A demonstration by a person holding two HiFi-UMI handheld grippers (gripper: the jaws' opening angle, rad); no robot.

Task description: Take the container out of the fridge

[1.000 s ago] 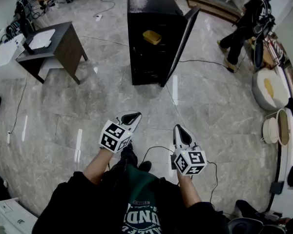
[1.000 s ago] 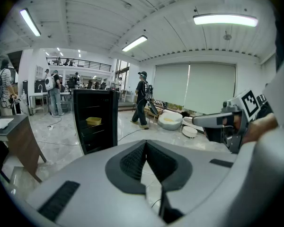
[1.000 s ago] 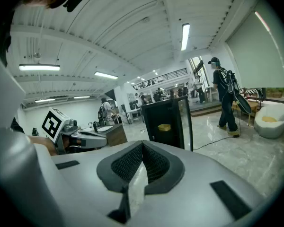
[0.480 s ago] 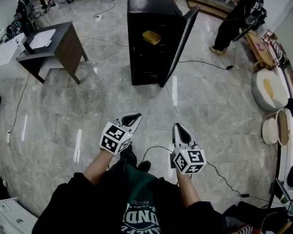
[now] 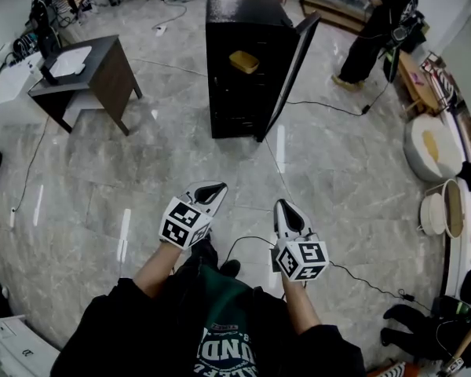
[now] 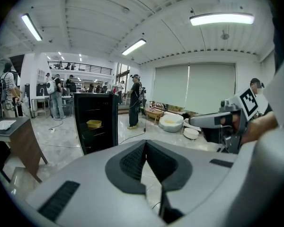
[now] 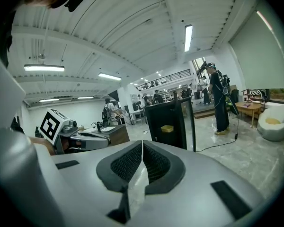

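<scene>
Container (image 5: 244, 60) is yellow and sits inside the fridge (image 5: 234, 104), on a high shelf; it also shows as a small yellow tub in the left gripper view (image 6: 94, 124) and in the right gripper view (image 7: 167, 128). The fridge door (image 5: 292, 65) is swung open toward the right of the head view, so the way in is free; that part looks done. Nothing else looks done yet. The person stands far back, with a lot of shiny floor (image 5: 220, 171) between them and the fridge.

The left gripper (image 5: 211, 188) is squeezed tight with nothing in it; its two jaws meet at the tips. The right gripper (image 5: 286, 206) is the same, pinched closed and holding nothing. Both are held out in front of the body, side by side but apart, aimed toward the fridge.

What is left, I think: walk up, open a gripper, reach onto the shelf, grab the tub and bring it out.

The container seems to sit flat and the right way up; its long side seems to run across the shelf, from one fridge wall toward the other, a bit slanted in the head view. Its wide face looks out at the open front; it is too small to tell if it has a lid.
</scene>
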